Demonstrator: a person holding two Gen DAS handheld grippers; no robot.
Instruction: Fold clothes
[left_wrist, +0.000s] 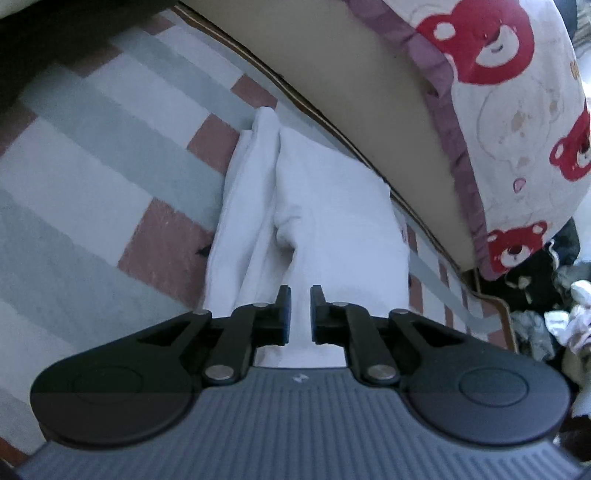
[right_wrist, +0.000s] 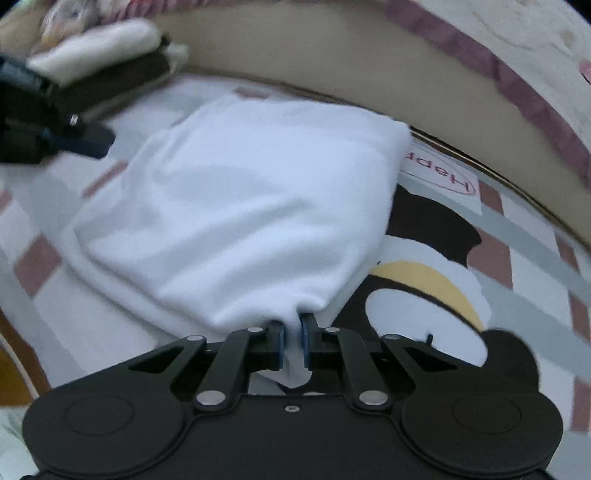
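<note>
The left gripper (left_wrist: 300, 295) points steeply down, its jaws nearly together with a narrow gap between the fingertips. The right gripper (right_wrist: 291, 326) tilts down more steeply, its pads pinched on white cloth. In the right wrist view, the left gripper (right_wrist: 92, 142) reaches in from the upper left edge.

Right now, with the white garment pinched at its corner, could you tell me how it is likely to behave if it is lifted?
The white garment looks floppy: it lies in soft folds and bunches where the right gripper pinches its corner, so it would probably drape and sag. It seems thin, so likely light. Its loose folded layers may slide open on the checked bed cover.
</note>
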